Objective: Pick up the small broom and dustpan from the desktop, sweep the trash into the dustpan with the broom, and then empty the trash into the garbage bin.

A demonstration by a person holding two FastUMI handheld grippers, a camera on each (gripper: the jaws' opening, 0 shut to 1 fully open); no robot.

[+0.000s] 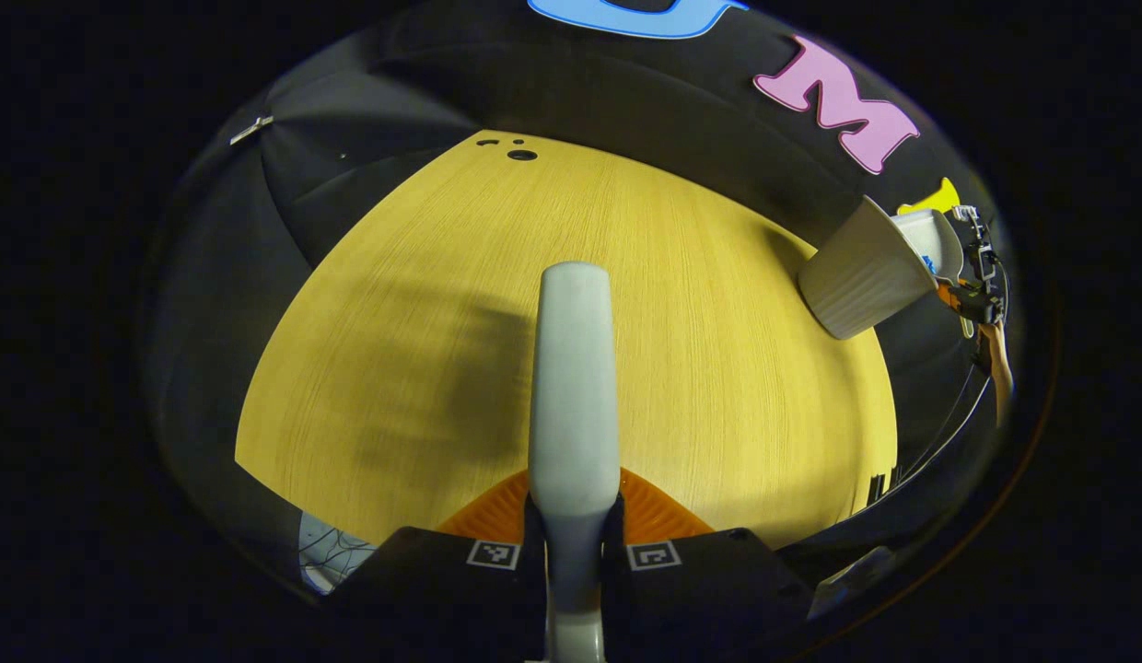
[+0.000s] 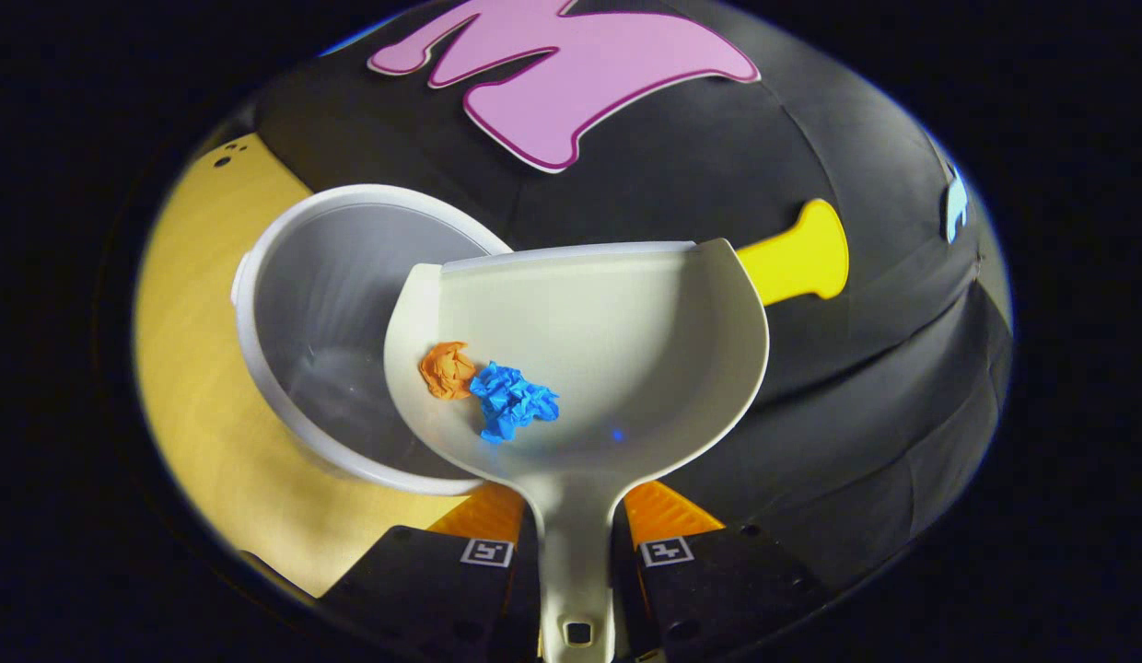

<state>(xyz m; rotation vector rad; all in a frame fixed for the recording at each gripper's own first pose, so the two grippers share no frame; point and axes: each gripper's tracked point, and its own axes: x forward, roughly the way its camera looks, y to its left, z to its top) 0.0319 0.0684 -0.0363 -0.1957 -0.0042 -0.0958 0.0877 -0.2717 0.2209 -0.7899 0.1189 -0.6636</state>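
My left gripper (image 1: 573, 502) is shut on the small broom (image 1: 571, 387), whose pale rounded handle points forward over the wooden desktop (image 1: 737, 396); its bristles are hidden. My right gripper (image 2: 571, 511) is shut on the handle of the white dustpan (image 2: 626, 322). An orange paper ball (image 2: 447, 368) and a blue paper ball (image 2: 514, 401) lie in the pan near its left side. The pan's left edge overlaps the open white garbage bin (image 2: 313, 304). In the left gripper view the ribbed bin (image 1: 861, 276) stands at the far right, with the dustpan (image 1: 935, 241) above its rim.
The bin sits near the desktop's edge (image 2: 193, 387), with the black booth wall behind and to the right of it. A small dark hole (image 1: 521, 155) marks the desktop's far end. The broom's shadow falls on the wood left of the handle.
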